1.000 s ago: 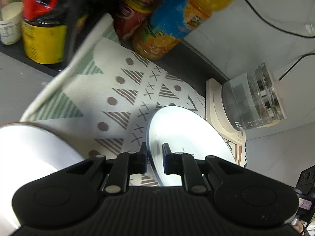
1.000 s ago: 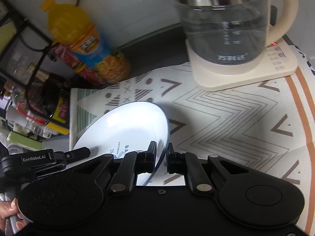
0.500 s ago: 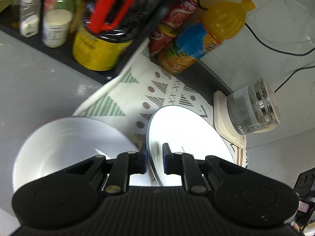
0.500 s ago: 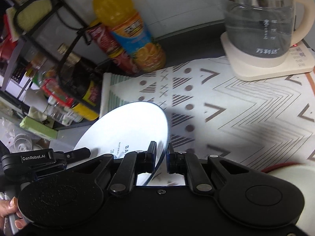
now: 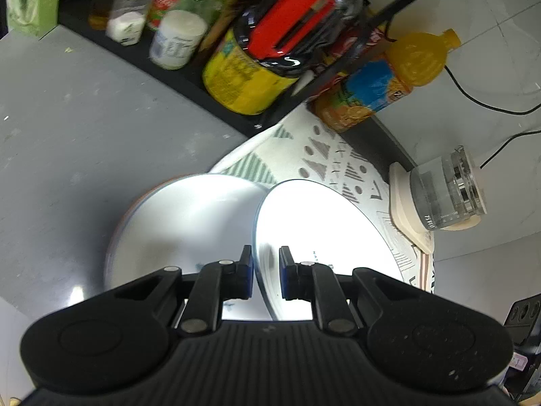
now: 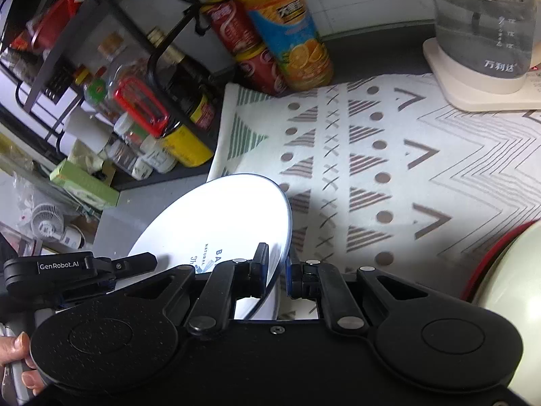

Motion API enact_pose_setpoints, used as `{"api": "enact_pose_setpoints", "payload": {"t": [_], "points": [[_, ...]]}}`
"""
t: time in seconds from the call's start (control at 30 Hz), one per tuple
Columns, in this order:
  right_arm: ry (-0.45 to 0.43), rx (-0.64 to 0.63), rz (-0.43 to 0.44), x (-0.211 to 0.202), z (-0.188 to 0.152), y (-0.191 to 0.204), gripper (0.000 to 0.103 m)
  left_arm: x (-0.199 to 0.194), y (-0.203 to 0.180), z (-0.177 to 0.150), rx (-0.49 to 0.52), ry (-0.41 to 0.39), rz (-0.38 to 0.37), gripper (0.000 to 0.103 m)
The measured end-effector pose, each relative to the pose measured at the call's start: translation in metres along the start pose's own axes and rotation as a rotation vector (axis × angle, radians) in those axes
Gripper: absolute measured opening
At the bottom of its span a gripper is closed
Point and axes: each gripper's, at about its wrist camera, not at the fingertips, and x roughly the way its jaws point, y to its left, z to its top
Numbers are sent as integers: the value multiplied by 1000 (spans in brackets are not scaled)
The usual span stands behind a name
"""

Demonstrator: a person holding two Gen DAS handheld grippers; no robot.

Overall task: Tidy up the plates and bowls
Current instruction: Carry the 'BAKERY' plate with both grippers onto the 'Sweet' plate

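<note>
Gripping the white plate (image 5: 314, 223) by its rim, the left gripper (image 5: 265, 272) holds it tilted above a white bowl (image 5: 182, 226) on the grey counter (image 5: 67, 142), with the kettle (image 5: 446, 191) off to the right. In the right wrist view the right gripper (image 6: 277, 270) pinches the opposite rim of the same plate (image 6: 219, 216) over the patterned mat (image 6: 372, 169), and another bowl (image 6: 507, 270) sits at the right edge.

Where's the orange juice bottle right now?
The orange juice bottle stands at the back edge of the patterned mat, beside the red cans; in the left wrist view it is upper right.
</note>
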Motion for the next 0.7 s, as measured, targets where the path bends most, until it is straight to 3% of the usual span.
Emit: {"api": "enact_pose_setpoints", "payload": {"t": [0.7], "points": [[45,-51,-46,28,-31,35,10,2,52,-17,12,49,67,13]]}}
